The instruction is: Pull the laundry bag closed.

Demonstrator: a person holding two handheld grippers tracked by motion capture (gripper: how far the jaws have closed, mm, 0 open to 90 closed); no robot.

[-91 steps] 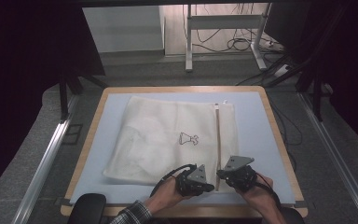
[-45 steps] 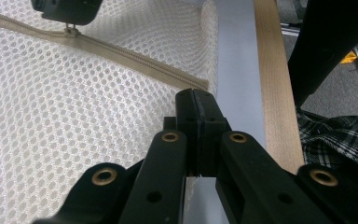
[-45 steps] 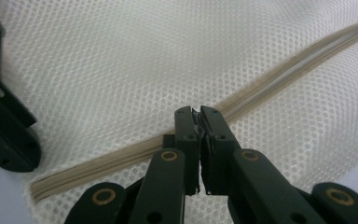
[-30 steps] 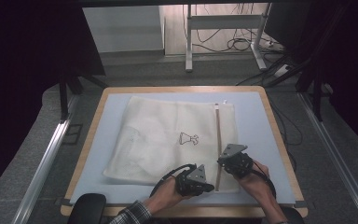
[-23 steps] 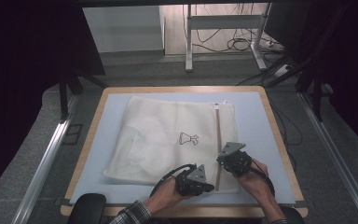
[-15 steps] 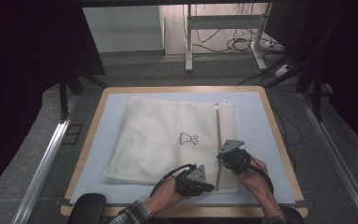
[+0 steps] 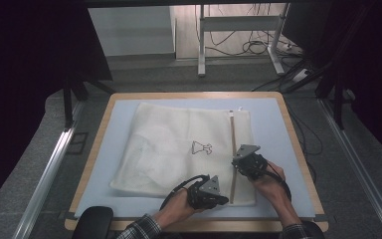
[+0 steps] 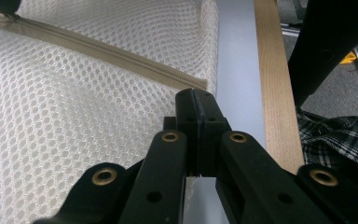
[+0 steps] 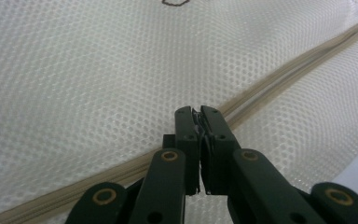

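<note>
My workspace is a table (image 7: 284,119) with a pale blue top and a light wood rim, sitting on grey speckled carpet (image 7: 25,164). Aluminium rails (image 7: 47,174) run along the floor on both the left and right sides. At the far end there's a white panel (image 7: 129,30), and next to it a brighter patch of beige floor where a white metal frame (image 7: 238,25) stands with a bunch of black cables (image 7: 258,47) tangled around its feet. Both far corners are really dark, basically black on the left and right. Black stand legs (image 7: 69,102) come down near the table's far left.
</note>
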